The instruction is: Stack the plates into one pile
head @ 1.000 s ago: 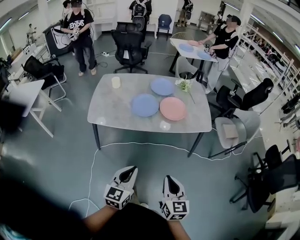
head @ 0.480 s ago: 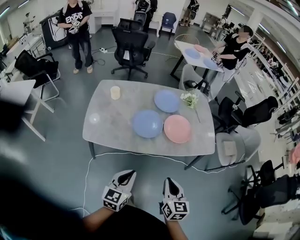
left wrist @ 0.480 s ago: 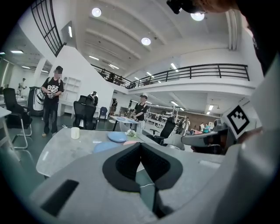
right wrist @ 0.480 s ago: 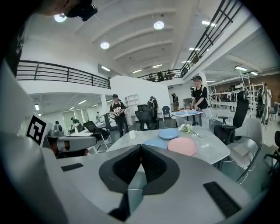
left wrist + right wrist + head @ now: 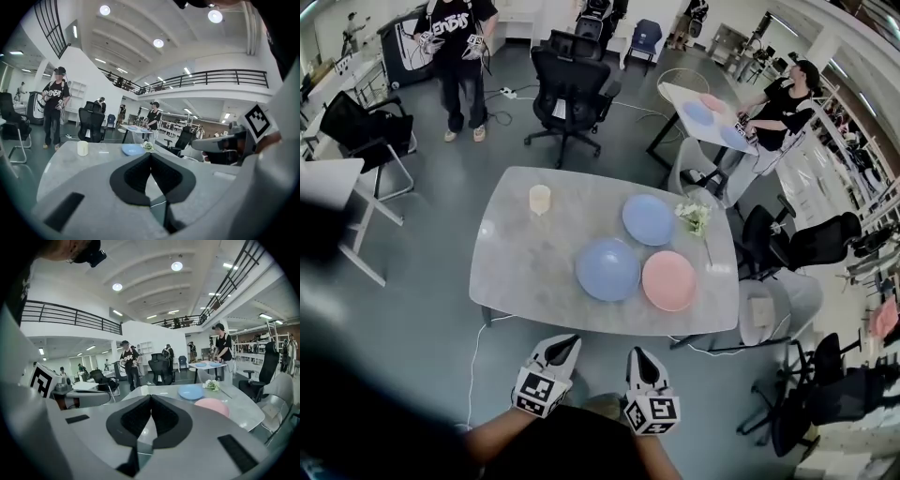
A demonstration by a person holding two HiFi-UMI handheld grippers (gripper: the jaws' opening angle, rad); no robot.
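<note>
Three plates lie apart on the grey table [image 5: 520,272]: a blue plate [image 5: 607,269] near the front, a pink plate [image 5: 669,280] to its right, and a second blue plate [image 5: 649,219] behind them. My left gripper [image 5: 566,343] and right gripper [image 5: 637,355] hang side by side just short of the table's near edge, both shut and empty. In the left gripper view the left gripper [image 5: 150,154] points at the table, with a blue plate [image 5: 133,149] beyond its tips. The right gripper [image 5: 151,397] faces a blue plate [image 5: 191,391] and the pink plate [image 5: 212,406].
A cream cup [image 5: 540,199] stands at the table's back left, and a small flower sprig [image 5: 693,217] lies at the back right. Office chairs [image 5: 572,81] and people stand around. A second table [image 5: 705,114] with plates is at the back right. A white cable [image 5: 473,366] runs along the floor.
The table and plates have drawn closer in the head view as both grippers moved forward toward the near edge. Both stayed shut.
</note>
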